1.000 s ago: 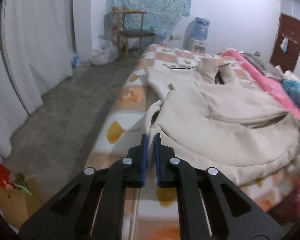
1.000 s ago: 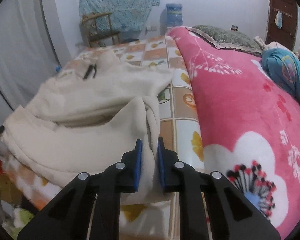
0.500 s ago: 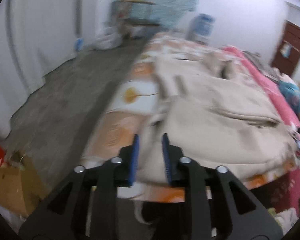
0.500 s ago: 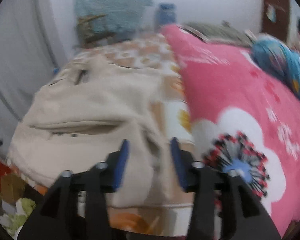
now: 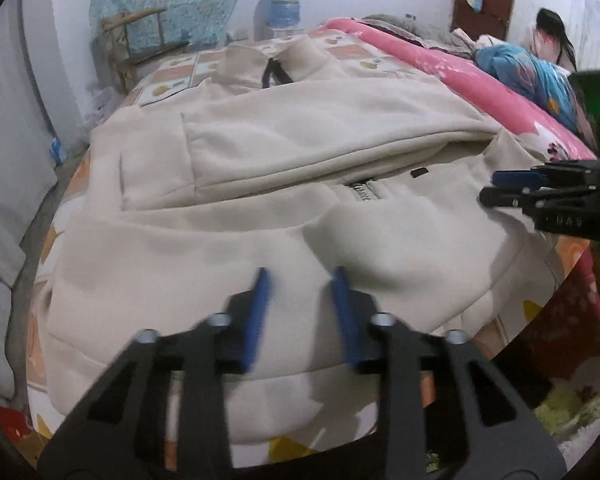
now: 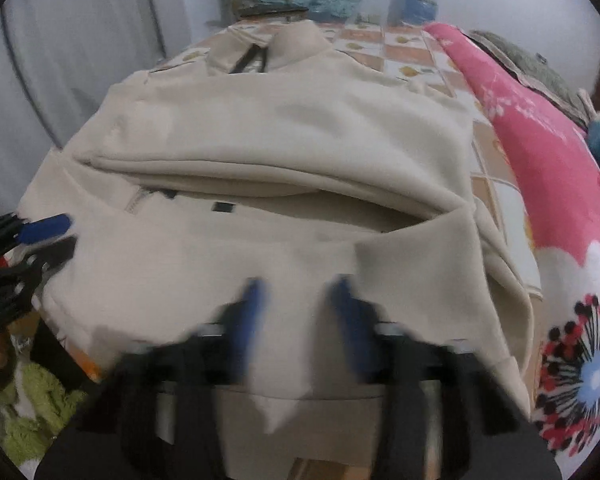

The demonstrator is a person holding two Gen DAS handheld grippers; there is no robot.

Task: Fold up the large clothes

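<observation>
A cream zip jacket (image 5: 300,140) lies flat on the bed, collar (image 5: 272,60) at the far end, both sleeves folded across the chest. My left gripper (image 5: 302,300) hovers over its near lower part, left of the zip (image 5: 362,192). Its blue pads are apart and closing; only flat cloth shows beneath the gap. My right gripper (image 6: 296,300) hangs over the jacket (image 6: 280,140) near the hem, blurred, also closing, and I see no fold between its pads. Each gripper shows in the other's view: right gripper (image 5: 496,188), left gripper (image 6: 48,236).
A pink flowered blanket (image 6: 540,160) covers the bed's right side; a person (image 5: 548,36) lies at its far end. The checked sheet (image 5: 172,80) shows beyond the collar. A wooden chair (image 5: 140,40) and water dispenser (image 5: 284,4) stand by the far wall. Bare floor lies to the left.
Both grippers were shut on the jacket's side folds. They let go, opened, and swung inward and down over the jacket's near part.
</observation>
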